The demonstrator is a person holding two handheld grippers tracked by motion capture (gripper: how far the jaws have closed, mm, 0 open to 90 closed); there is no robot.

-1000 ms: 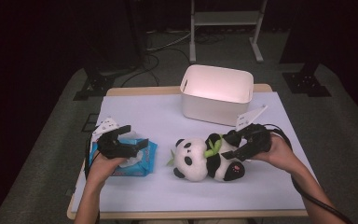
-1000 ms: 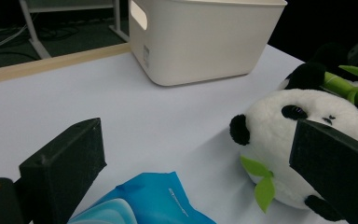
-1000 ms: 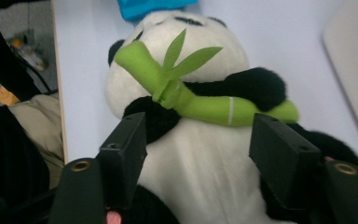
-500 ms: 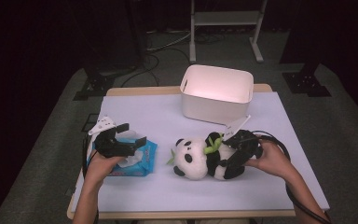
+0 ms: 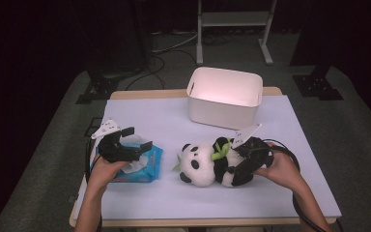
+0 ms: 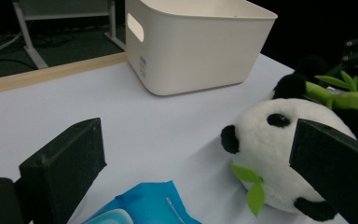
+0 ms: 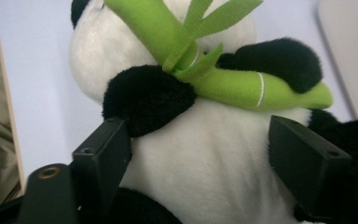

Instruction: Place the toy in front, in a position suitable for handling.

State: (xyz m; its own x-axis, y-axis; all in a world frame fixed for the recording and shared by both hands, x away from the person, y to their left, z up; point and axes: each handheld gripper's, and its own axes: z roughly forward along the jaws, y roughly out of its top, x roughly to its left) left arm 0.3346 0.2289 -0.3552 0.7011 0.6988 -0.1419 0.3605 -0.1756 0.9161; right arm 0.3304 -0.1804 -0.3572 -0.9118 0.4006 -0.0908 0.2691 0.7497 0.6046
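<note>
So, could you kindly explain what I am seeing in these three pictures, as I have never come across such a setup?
A person at a table holds a handheld two-jaw tool in each hand. One camera looks down from above; one rides on each tool, looking along its black jaws. On the table lie a plush panda, a blue wipes pack and a white bin. The left gripper hangs open above the pack. The right gripper stands wide around the panda's belly; whether it grips is unclear.

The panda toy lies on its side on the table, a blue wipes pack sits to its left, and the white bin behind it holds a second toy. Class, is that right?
Not quite. The white bin is empty, as the high view shows. The panda toy does lie on its side, with the blue wipes pack to its left.
</note>
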